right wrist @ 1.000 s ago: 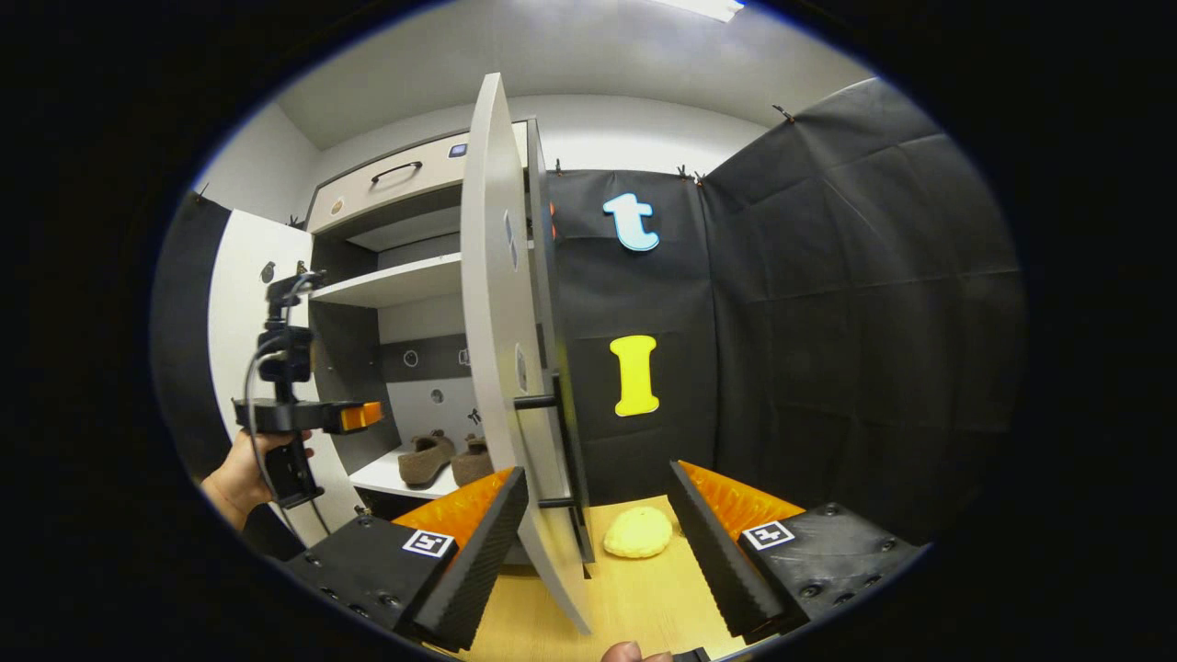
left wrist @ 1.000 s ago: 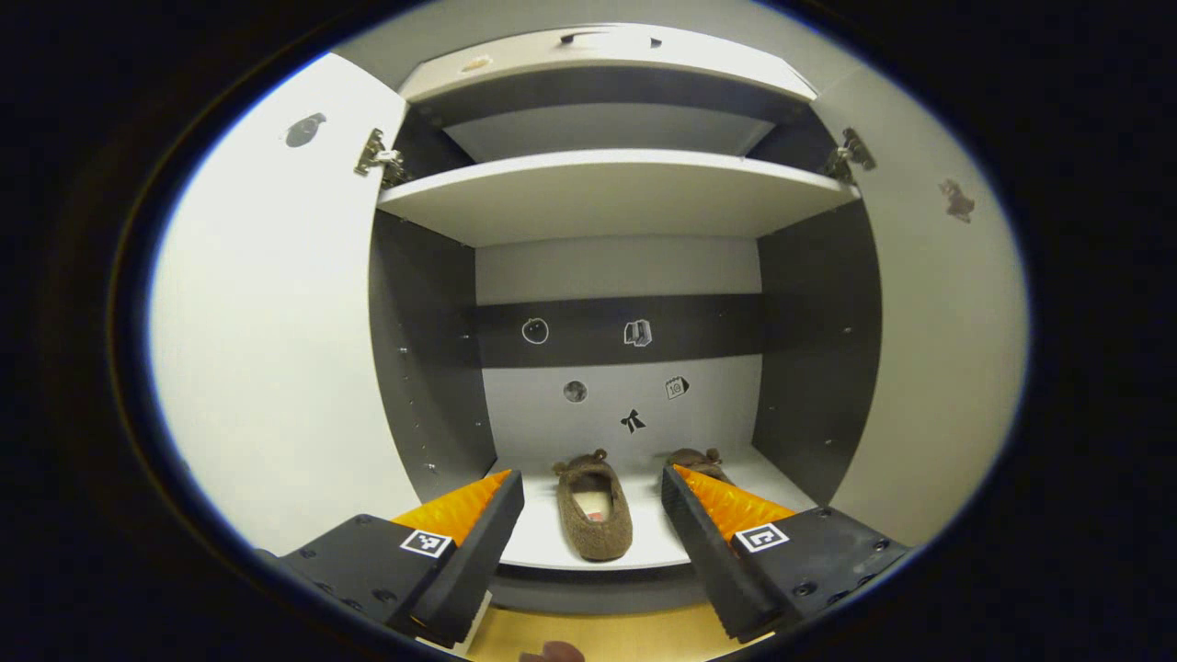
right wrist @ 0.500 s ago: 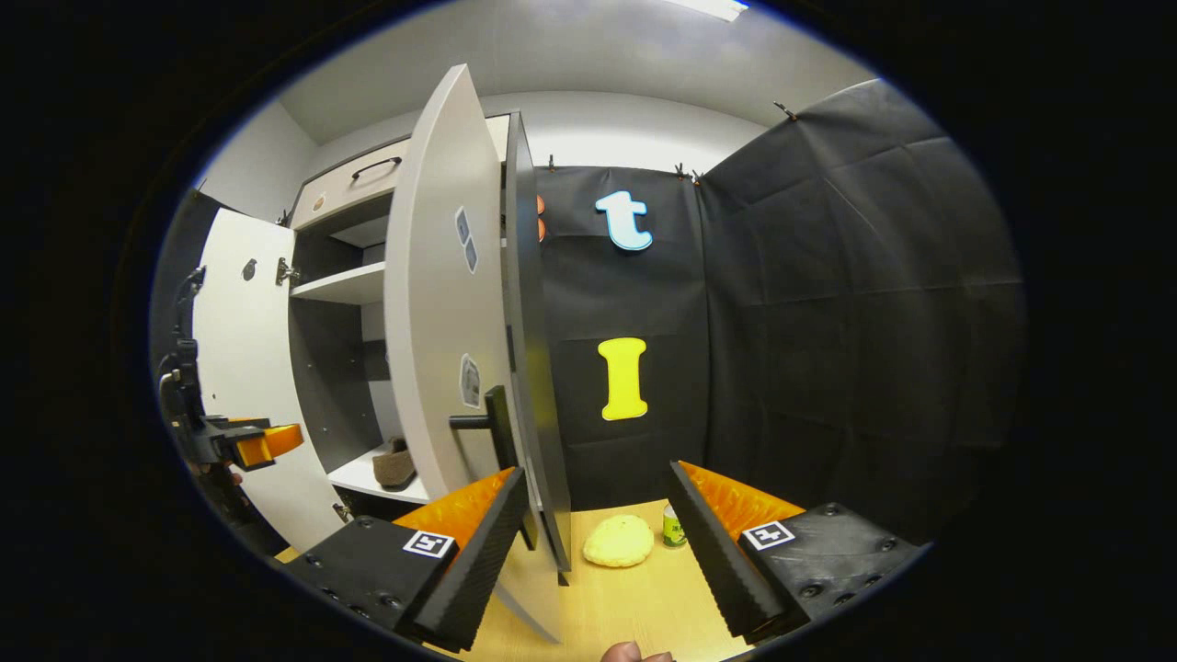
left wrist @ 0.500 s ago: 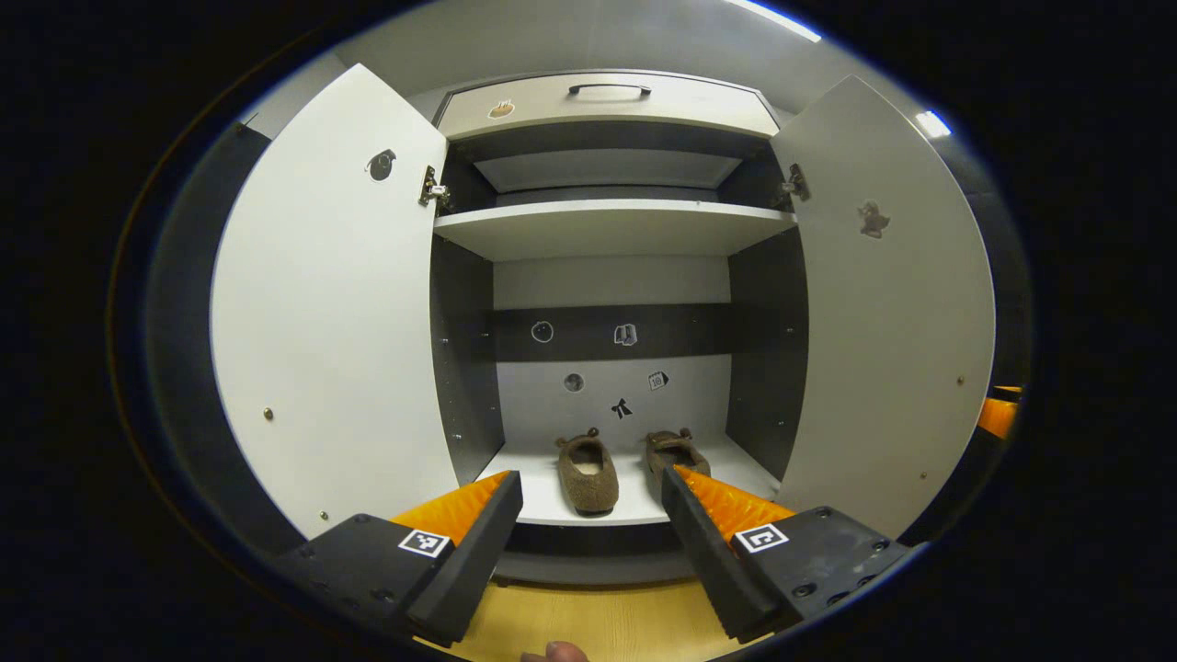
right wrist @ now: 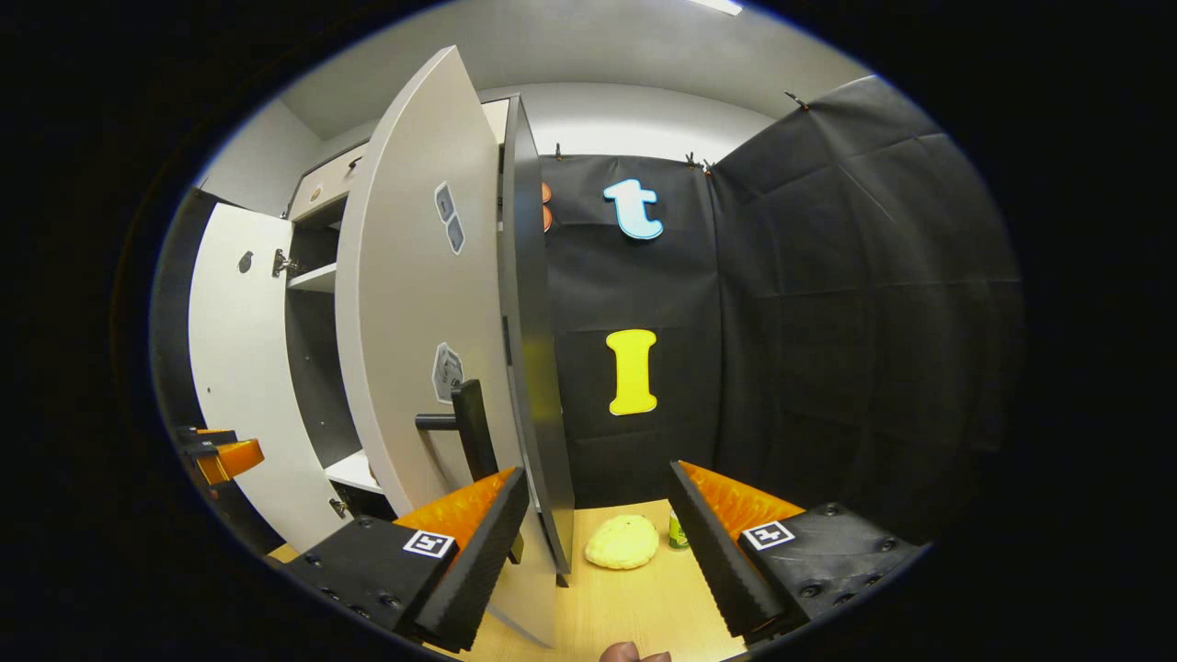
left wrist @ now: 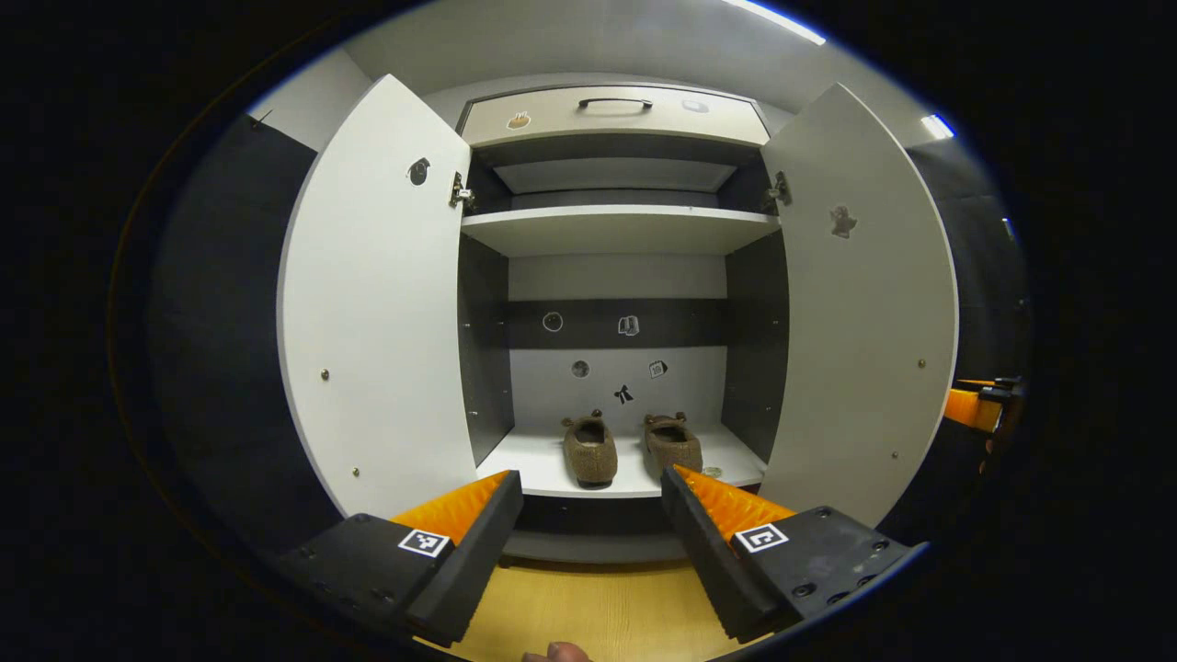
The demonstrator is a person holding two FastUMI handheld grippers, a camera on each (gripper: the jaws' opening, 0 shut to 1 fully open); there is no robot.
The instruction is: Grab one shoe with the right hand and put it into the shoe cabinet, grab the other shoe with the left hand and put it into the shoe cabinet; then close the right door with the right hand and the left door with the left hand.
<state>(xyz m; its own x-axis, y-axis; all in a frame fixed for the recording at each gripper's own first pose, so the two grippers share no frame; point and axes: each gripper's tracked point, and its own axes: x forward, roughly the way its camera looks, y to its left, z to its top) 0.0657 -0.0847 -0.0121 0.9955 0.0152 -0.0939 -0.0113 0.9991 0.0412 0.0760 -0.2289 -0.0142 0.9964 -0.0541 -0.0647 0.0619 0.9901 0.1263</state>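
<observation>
Shoes side by side on shoe cabinet bottom shelf | both doors open | left tongs agape, empty | right tongs agape, empty

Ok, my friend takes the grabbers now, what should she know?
Left gripper: open, holding nothing, facing the open grey shoe cabinet.
Right gripper: open, holding nothing, beside the white right door and near its black bar handle.
Done: both fuzzy brown slippers sit side by side on the bottom shelf.
Left: close the right door with the right gripper, then the white left door with the left.
</observation>
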